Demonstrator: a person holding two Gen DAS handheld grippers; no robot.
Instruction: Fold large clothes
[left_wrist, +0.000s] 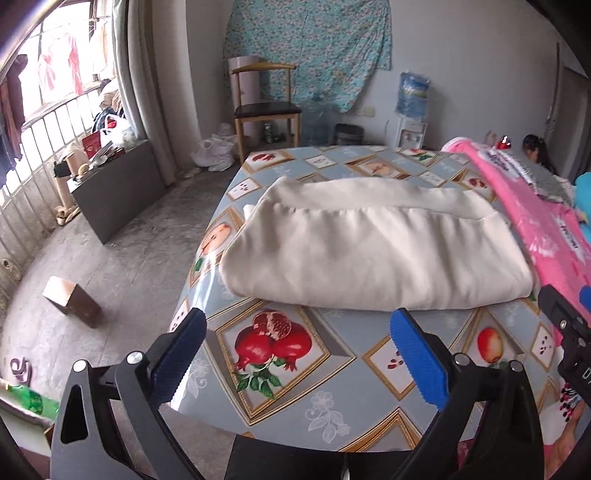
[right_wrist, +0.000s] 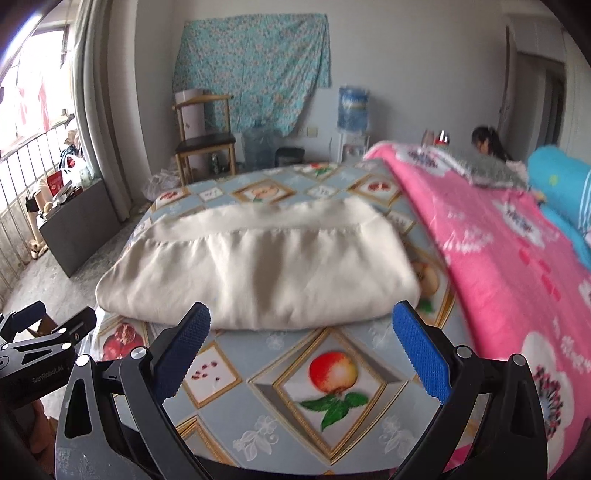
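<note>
Left gripper (left_wrist: 298, 341) and right gripper (right_wrist: 302, 338) gape wide, empty, just short of the folded cream garment (left_wrist: 373, 251)

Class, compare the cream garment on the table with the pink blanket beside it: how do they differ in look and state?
The cream garment is plain, while the pink blanket carries white flower prints. The cream garment is folded into a compact bundle, whereas the pink blanket is spread out. The cream garment lies wholly on the fruit-patterned tablecloth; the pink blanket runs along the tablecloth's right side. Both are soft textiles, touched by neither claw.

Matt cream cloth garment (left_wrist: 373, 254) (glossy tablecloth (left_wrist: 332, 369))
</note>
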